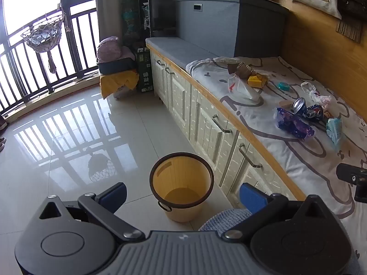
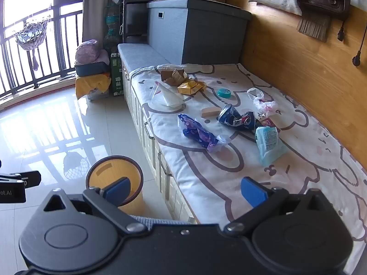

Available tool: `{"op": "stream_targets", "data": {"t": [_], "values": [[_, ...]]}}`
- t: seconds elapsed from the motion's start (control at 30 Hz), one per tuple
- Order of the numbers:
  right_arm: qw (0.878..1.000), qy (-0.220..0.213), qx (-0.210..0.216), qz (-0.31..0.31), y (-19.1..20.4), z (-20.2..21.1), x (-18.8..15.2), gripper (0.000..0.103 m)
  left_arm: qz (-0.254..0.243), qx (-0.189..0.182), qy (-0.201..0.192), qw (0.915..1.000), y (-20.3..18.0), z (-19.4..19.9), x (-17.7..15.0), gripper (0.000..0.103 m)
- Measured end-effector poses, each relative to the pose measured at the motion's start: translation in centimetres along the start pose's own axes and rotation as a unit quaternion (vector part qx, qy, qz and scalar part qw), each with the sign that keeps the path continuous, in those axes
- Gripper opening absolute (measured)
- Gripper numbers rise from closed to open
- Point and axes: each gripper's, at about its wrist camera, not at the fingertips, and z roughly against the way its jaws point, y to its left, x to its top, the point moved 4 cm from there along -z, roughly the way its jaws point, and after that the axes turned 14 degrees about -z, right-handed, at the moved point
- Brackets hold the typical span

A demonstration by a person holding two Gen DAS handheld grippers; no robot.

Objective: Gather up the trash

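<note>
An empty yellow trash bin (image 1: 182, 186) (image 2: 107, 171) stands on the tile floor beside the bench. Trash lies on the cartoon-print blanket (image 2: 229, 171): a purple wrapper (image 2: 199, 133) (image 1: 293, 123), a crushed blue can (image 2: 237, 118) (image 1: 308, 110), a light blue packet (image 2: 269, 143) (image 1: 335, 129), a clear plastic bag (image 2: 166, 95) (image 1: 243, 88), a yellow box (image 2: 189, 87) (image 1: 255, 81), brown paper (image 2: 174, 76), a teal lid (image 2: 224, 93) and a white bag (image 2: 261, 100). My left gripper (image 1: 183, 196) is open above the bin. My right gripper (image 2: 185, 191) is open and empty over the bench's near edge.
White cabinet doors with metal handles (image 1: 220, 123) run under the bench. A grey storage box (image 2: 195, 27) stands at the far end. A wooden wall (image 2: 309, 73) backs the bench. Balcony railing (image 1: 34, 68) and stacked items (image 1: 117, 68) lie beyond the glossy floor.
</note>
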Motion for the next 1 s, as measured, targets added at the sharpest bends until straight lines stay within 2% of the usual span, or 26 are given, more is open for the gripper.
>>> {"op": "stream_targets", "data": {"t": [1.0], "values": [[1.0,-0.003,0.0,0.0,-0.2,0.4,0.3,0.103,0.0,0.003,-0.009,1.0,-0.7,-0.1,0.9,0.103]]}}
